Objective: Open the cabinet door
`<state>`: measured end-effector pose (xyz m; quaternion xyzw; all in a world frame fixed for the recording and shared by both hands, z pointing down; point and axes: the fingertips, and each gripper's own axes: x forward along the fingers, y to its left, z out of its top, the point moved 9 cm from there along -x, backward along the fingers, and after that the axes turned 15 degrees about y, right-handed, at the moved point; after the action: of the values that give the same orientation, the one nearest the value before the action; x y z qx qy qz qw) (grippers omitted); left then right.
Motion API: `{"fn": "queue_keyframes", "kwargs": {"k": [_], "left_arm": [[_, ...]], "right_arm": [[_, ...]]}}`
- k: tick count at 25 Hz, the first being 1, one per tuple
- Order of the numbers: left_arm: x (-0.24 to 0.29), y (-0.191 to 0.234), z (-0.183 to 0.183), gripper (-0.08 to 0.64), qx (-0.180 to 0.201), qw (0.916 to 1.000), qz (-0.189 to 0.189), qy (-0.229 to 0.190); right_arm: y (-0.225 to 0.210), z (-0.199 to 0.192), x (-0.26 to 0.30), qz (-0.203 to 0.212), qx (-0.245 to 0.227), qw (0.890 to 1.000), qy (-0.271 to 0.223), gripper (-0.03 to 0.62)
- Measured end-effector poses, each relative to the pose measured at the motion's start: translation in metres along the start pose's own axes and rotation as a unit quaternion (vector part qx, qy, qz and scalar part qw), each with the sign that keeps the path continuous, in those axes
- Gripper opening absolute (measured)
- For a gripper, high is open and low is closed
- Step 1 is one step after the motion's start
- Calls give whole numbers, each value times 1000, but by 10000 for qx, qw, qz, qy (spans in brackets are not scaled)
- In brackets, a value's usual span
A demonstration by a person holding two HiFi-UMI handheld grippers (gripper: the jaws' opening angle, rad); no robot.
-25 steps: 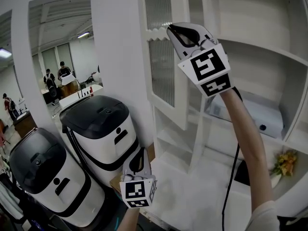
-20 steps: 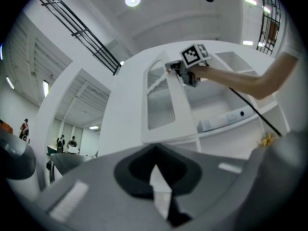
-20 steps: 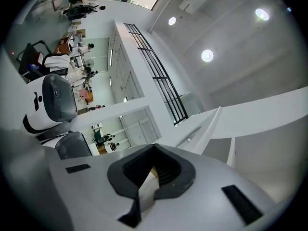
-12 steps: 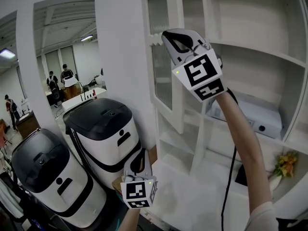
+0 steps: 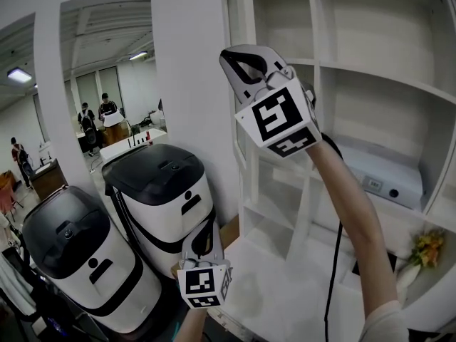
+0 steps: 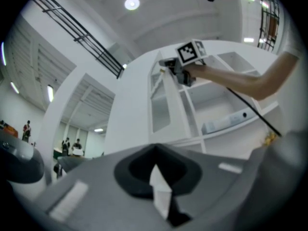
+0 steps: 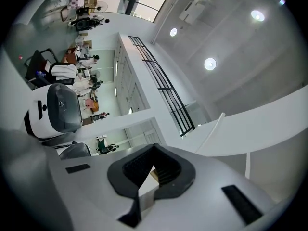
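The white cabinet (image 5: 370,77) has open shelves. Its door (image 5: 244,155), white-framed with a ribbed glass panel, stands swung out and looks nearly edge-on in the head view. In the left gripper view the door (image 6: 169,105) shows its panel. My right gripper (image 5: 229,55) is raised at the door's top outer corner, jaws shut, its tip against the door's edge (image 6: 166,64). I cannot tell whether it pinches anything. The right gripper's own view (image 7: 149,177) shows only ceiling and wall past the shut jaws. My left gripper (image 5: 204,228) hangs low, shut and empty (image 6: 159,177).
Two black-topped white machines (image 5: 160,191) (image 5: 71,255) stand left of the cabinet, below a wall opening (image 5: 107,112) with people beyond. A white box (image 5: 385,177) lies on a shelf, with flowers (image 5: 427,248) lower right. A black cable (image 5: 333,262) trails along the right arm.
The right gripper has moved left, and the door has swung with it from showing its glass face to nearly edge-on. The left gripper has barely shifted.
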<state>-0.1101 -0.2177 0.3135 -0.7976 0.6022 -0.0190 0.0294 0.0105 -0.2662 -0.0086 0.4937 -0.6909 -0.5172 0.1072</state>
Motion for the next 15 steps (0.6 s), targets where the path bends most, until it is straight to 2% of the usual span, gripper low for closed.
{"fn": "queue_keyframes", "kwargs": {"k": [7,15], "left_arm": [[-4,9,-2,6,-5,9999,170,20],[-8,31,-6,6,-23,9989,467,60]], "right_arm": [[23,24,14,-34,-188,9998,-103,0],[52,52,40,166,-522,9985,-83,0]]}}
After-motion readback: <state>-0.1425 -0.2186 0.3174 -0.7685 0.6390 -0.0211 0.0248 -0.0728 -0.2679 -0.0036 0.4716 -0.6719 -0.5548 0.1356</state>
